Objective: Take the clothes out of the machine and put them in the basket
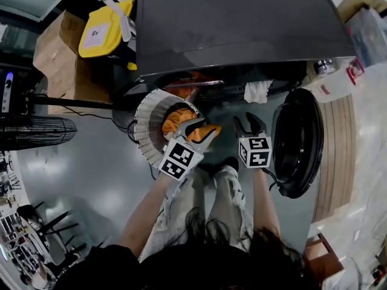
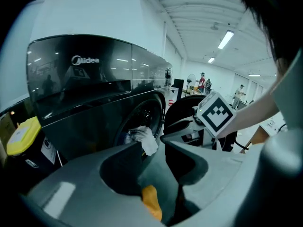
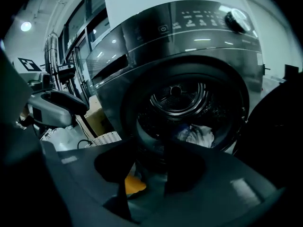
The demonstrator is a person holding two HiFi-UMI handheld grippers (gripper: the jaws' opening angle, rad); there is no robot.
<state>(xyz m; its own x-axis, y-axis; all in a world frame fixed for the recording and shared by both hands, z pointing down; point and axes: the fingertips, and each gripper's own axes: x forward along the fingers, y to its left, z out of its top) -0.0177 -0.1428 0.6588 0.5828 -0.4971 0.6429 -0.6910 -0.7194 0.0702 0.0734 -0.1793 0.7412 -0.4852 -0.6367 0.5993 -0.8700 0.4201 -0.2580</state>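
When reaching for cloth [image 1: 257, 91] in machine [image 1: 242, 23] mouth, lead with right gripper [image 1: 248, 121] — dead ahead, nearer; left gripper [image 1: 207, 127] off by basket [image 1: 145, 110]. Both part-open, empty.

- The washing machine [image 1: 242, 23] shows mostly its top in the head view. That top hides nearly all of the drum, and only a dark strip of the opening shows under its front edge.
- The white cloth [image 1: 257, 91] sits at that opening, partly under the overhang.
- A bluish item [image 3: 183, 133] beside the white cloth in the right gripper view is too dark to tell.
- The left gripper [image 1: 208, 125] and its marker cube cover the basket's [image 1: 145, 125] near rim and part of the orange cloth [image 1: 175, 118].
- In the left gripper view the jaw bodies hide all but a scrap of that orange cloth.
- The door [image 3: 279, 126] is a black shape cut off by the right gripper view's right edge.
- The people [image 2: 202, 82] far down the hall are too small to tell.
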